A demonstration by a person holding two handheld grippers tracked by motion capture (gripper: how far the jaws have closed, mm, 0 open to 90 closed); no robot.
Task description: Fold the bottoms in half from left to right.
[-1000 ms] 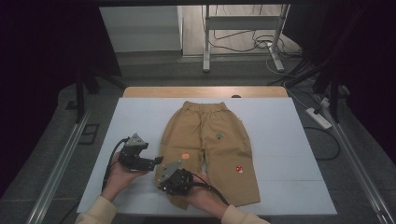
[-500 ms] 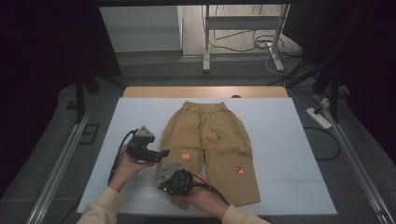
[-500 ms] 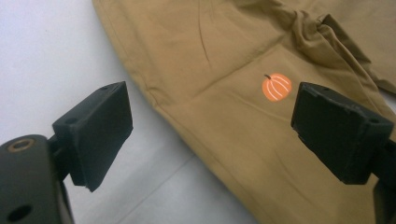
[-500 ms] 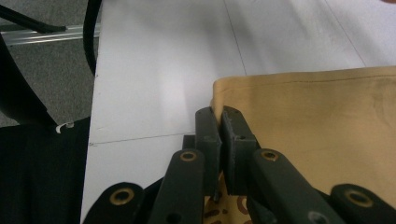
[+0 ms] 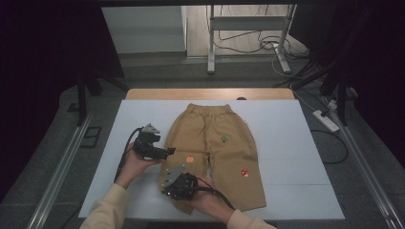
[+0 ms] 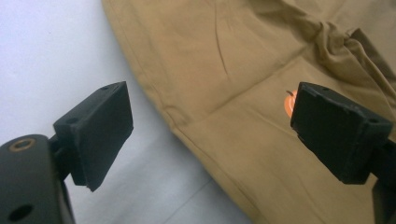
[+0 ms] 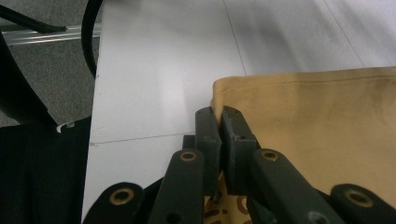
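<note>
The tan cotton child's trousers (image 5: 217, 152), with an elastic waistband and small embroidered motifs, lie flat on the white worktop (image 5: 296, 143). Waistband at the far side, hems toward the person; the long axis runs far to near, with the near end drifting slightly toward the person's right.

Right tool (image 7: 219, 122): jaws pinched together on the corner of the hem of the trouser leg on the person's left, with a thin fold of cloth caught between the pads. In the high view it sits at the near end of that leg (image 5: 177, 183).

Left tool (image 6: 210, 126): jaws wide apart, nothing between them. It hangs over the outer side seam of the same leg, near the orange motif (image 5: 189, 159), which shows beside one pad. Whether a pad brushes the cloth cannot be settled from this angle; probably just clear.

Judged step: taking a second hold on the leg's outer edge, ahead of a fold.

To do it well:
- straddle the seam with the open jaws, one pad over cloth, one over worktop
- bite the edge only, both layers
- hold the hem pinch steady so the leg stays taut and flat
- lift both holds evenly along the long axis.
</note>
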